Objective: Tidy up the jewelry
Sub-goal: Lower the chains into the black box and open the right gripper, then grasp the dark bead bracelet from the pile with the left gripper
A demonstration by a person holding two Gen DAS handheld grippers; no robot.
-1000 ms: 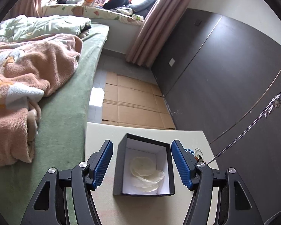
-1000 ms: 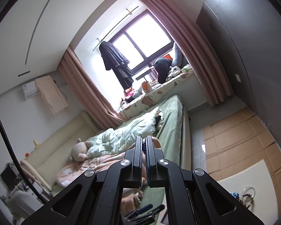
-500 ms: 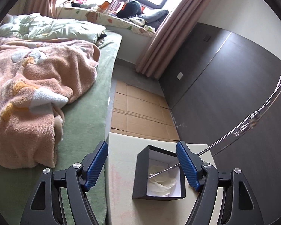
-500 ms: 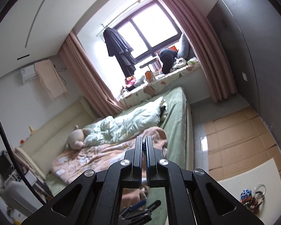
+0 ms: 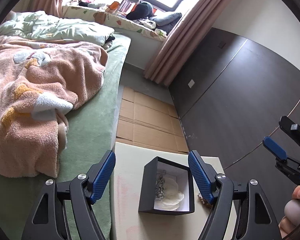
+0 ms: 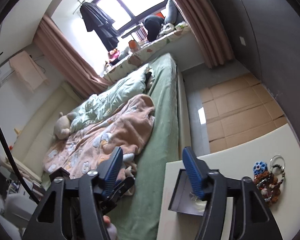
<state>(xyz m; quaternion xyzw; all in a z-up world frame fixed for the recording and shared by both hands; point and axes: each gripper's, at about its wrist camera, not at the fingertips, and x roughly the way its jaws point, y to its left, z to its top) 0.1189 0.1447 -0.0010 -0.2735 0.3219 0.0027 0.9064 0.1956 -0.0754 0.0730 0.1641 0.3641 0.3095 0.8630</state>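
Observation:
A black jewelry box (image 5: 167, 188) with a white lining stands open on a cream table (image 5: 128, 190). A silver chain necklace (image 5: 160, 184) lies inside it. My left gripper (image 5: 152, 178) is open and empty, fingers on either side of the box above it. My right gripper (image 6: 152, 170) is open and empty, above the box's (image 6: 182, 194) left edge; it also shows at the right of the left wrist view (image 5: 278, 152). A pile of bead bracelets and rings (image 6: 268, 182) lies on the table to the right of the box.
A bed (image 5: 86, 132) with a green sheet, a peach blanket (image 5: 36, 100) and a pale quilt borders the table on the left. Flattened cardboard (image 5: 148, 120) covers the floor beyond. A dark wall (image 5: 240, 100) runs along the right.
My right gripper has opened and let go of the silver chain, which now lies in the box. The right gripper has tilted down toward the table. The left gripper has shifted slightly.

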